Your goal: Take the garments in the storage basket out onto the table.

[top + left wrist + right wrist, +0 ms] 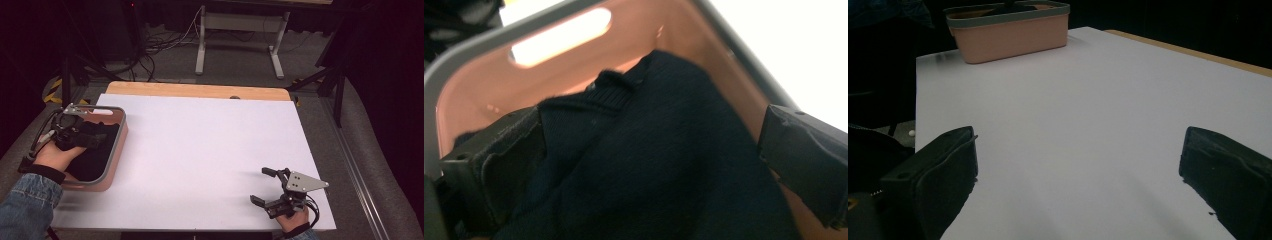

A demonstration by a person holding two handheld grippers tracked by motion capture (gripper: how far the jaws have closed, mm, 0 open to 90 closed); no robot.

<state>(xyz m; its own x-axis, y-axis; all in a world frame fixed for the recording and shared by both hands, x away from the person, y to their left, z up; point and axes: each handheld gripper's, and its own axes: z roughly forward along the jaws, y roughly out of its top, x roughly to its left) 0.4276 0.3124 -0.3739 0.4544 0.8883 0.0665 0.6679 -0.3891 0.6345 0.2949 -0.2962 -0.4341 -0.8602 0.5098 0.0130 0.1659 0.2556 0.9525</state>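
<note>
A salmon-pink basket (118,145) with a grey rim stands on the left part of the white tabletop (210,150). A dark knitted garment (92,160) lies bundled inside it. My left gripper (97,137) reaches down into the basket. In the left gripper view its jaws stand wide apart on either side of the garment (649,170), below the basket's wall (484,95) with its handle slot; the left gripper (649,117) is open. My right gripper (260,185) rests near the table's front right edge, open, with bare white surface between its jaws (1080,137). The basket (1008,35) shows far off there.
A wooden strip (200,90) runs along the table's far edge. Beyond it on the floor are a white desk frame (240,45) and loose cables (155,47). The white surface stretches broad between the basket and the right gripper.
</note>
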